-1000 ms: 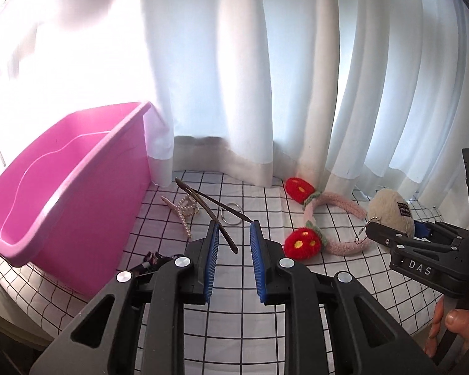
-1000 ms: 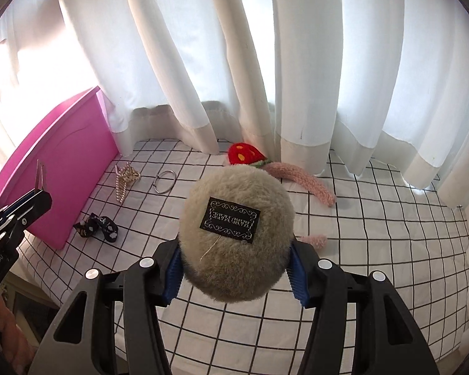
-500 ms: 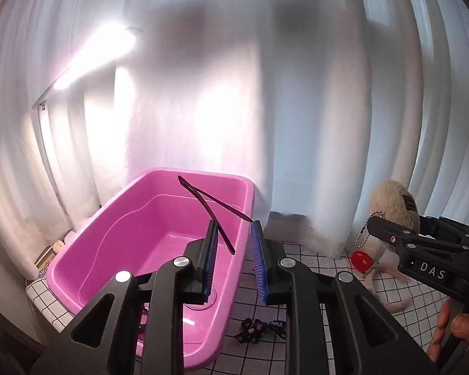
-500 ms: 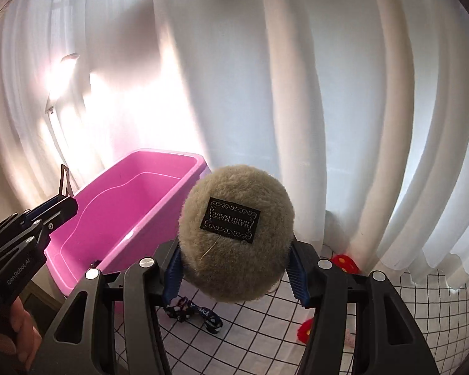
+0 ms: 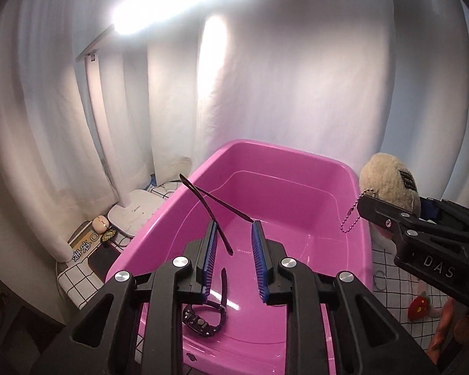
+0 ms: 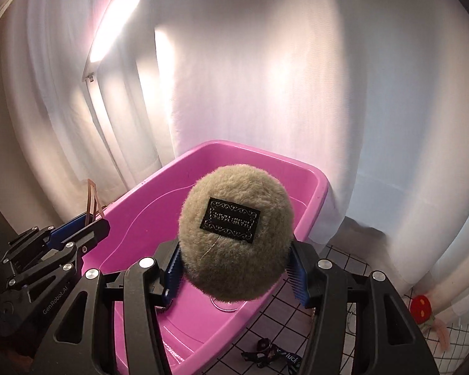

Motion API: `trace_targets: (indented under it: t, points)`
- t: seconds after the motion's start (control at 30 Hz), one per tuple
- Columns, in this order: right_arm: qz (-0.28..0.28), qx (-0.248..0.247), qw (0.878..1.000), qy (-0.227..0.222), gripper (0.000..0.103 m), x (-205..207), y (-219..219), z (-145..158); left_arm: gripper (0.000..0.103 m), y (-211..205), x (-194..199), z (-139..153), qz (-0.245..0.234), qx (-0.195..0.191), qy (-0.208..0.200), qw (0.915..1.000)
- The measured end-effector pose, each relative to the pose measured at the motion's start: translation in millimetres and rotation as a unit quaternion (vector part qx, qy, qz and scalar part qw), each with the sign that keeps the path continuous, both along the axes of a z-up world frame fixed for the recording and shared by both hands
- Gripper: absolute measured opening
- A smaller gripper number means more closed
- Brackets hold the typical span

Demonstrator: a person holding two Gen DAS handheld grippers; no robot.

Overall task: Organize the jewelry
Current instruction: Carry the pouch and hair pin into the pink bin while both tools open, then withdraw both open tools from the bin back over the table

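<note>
Jaws of the left gripper (image 5: 233, 261) stand spread apart above a pink plastic tub (image 5: 297, 162), with a thin dark hair clip (image 5: 215, 215) leaning against the inside of the left blue pad; whether the pad grips it cannot be told. Jaws of the right gripper (image 6: 236, 270) pinch a round, fuzzy beige plush charm (image 6: 234, 243) bearing a black stitched label, held over the tub's near right corner. From the left view, a small ball chain (image 5: 350, 215) dangles from the charm. A black wristwatch (image 5: 204, 315) lies on the tub's floor. Beside the tub, on the checked tabletop (image 6: 337, 328), lie a black printed strap (image 6: 272, 354) and a red strawberry ornament (image 6: 422, 307). White curtains (image 6: 265, 62) hang behind.
</note>
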State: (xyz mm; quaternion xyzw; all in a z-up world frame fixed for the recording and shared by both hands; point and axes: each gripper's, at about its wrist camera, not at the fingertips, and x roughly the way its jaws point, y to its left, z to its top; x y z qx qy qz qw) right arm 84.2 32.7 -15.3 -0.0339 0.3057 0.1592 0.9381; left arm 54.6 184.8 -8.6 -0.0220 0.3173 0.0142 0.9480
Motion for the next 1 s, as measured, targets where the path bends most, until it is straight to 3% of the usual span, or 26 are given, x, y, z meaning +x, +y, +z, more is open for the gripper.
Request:
trace_targets:
  t: [0.27,0.37,0.43,0.47,1.0]
  points:
    - [0.006,-0.041,0.998,0.056,0.054,30,37,-32,0.029,25,24,-31,0.013,0.0,0.078,0.9969]
    - [-0.002,-0.054,0.996,0.073,0.059,36,40,-39,0.035,32,29,-38,0.019,0.003,0.092,0.9956]
    - [-0.01,-0.062,0.995,0.073,0.066,40,42,-40,0.077,37,29,-39,0.033,0.004,0.093,0.9951]
    - [-0.015,-0.066,0.995,0.073,0.067,41,43,-40,0.082,40,27,-38,0.04,0.002,0.085,0.9955]
    - [-0.039,-0.053,0.996,0.065,0.07,28,39,-41,0.086,41,18,-39,0.034,0.01,0.076,0.9965]
